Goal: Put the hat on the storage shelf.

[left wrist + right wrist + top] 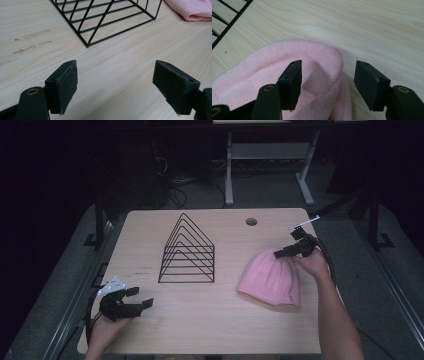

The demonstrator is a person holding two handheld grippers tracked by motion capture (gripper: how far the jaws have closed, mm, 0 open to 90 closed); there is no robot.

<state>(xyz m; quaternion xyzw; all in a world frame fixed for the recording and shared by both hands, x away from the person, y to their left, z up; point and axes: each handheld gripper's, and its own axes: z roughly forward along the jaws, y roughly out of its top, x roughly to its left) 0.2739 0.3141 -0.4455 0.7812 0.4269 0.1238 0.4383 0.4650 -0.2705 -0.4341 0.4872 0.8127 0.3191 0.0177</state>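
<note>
A pink knitted beanie [270,277] lies flat on the right half of the wooden table [200,325]. My right gripper [277,254] is down at its far rounded end. In the right gripper view the right gripper [328,72] straddles the beanie's [262,65] edge: one pad dents the fabric from above, the other stands over bare wood, not touching the knit. My left gripper [142,296] rests near the front left corner, jaws wide apart. In the left gripper view the left gripper [116,72] has only table between its pads, with the beanie's rim [192,8] far off.
A black wire file rack [187,252] with triangular dividers stands mid-table, between the two grippers; its base [105,17] lies ahead of the left gripper and its corner [227,17] beside the beanie. A cable hole [251,221] sits near the far edge. Desk legs stand beyond the table.
</note>
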